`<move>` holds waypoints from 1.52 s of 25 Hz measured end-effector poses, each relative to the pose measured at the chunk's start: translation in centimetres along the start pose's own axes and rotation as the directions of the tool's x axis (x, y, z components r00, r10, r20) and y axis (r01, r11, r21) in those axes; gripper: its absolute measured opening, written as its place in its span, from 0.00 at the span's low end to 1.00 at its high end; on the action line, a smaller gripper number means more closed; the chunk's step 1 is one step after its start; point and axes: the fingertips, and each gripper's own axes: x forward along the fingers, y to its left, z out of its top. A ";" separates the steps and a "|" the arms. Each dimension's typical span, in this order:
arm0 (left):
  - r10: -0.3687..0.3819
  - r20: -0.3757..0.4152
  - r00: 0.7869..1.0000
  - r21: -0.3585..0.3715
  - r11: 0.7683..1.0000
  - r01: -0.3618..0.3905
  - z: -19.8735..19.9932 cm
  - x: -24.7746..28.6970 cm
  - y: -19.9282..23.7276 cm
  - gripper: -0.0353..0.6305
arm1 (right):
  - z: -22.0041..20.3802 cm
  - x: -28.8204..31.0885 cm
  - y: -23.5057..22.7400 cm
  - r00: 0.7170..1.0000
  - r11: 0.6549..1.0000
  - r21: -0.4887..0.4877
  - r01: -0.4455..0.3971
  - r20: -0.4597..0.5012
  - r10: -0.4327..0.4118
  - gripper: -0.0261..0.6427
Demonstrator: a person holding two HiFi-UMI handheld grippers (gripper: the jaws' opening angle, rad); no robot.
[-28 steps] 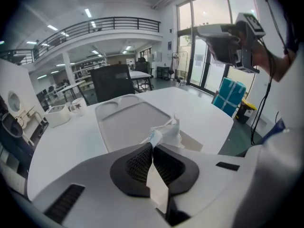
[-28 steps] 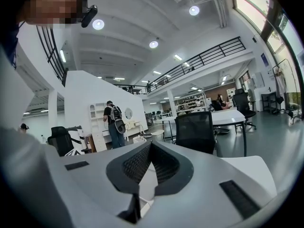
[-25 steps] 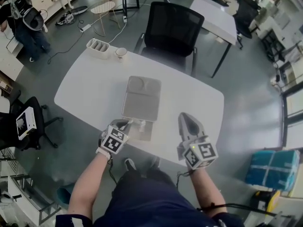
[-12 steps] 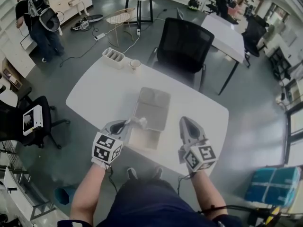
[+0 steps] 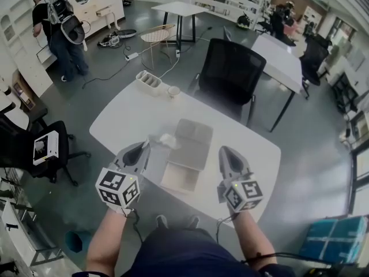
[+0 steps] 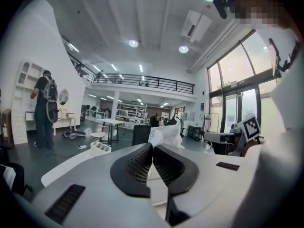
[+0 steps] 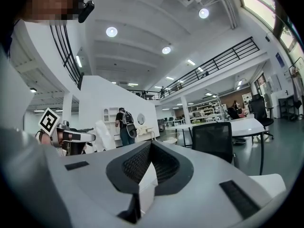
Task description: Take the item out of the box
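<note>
An open grey box stands on the white table point(image 5: 121, 120), its lid point(image 5: 194, 137) folded back beyond the base point(image 5: 180, 178). My left gripper point(image 5: 145, 145) hangs above the table just left of the box. It is shut on a crumpled white plastic-wrapped item point(image 5: 168, 139), clear of the box. In the left gripper view the jaws point(image 6: 153, 146) pinch that white item point(image 6: 164, 134), which sticks up past the tips. My right gripper point(image 5: 222, 150) hovers right of the box, shut with nothing between its tips point(image 7: 150, 145). The right gripper view shows the item point(image 7: 102, 134) at the left.
A white slotted organizer point(image 5: 149, 79) and a cup point(image 5: 173, 90) sit at the table's far left corner. A black office chair point(image 5: 230, 74) stands behind the table, another chair point(image 5: 40, 149) to the left. A person with a backpack point(image 5: 60, 27) stands far left.
My left gripper has risen and drawn leftward, bringing the white item up out of the box. The right gripper has stayed beside the box. The head camera has tilted up.
</note>
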 end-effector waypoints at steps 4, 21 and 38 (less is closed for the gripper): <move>0.014 0.039 0.999 0.012 1.000 -0.014 1.7 -0.9 -0.1 0.10 | 0.9 0.1 0.3 1.000 1.000 -0.003 -0.001 0.009 0.001 0.05; 0.138 0.296 0.945 -0.056 0.990 -0.127 8.9 -4.5 0.8 0.10 | 5.9 -1.1 0.3 0.991 0.997 -0.080 -0.004 0.134 0.015 0.05; 0.112 0.304 0.946 -0.098 0.991 -0.086 8.7 -3.6 0.1 0.10 | 5.7 -1.0 0.0 0.992 0.993 -0.114 -0.020 0.118 0.033 0.05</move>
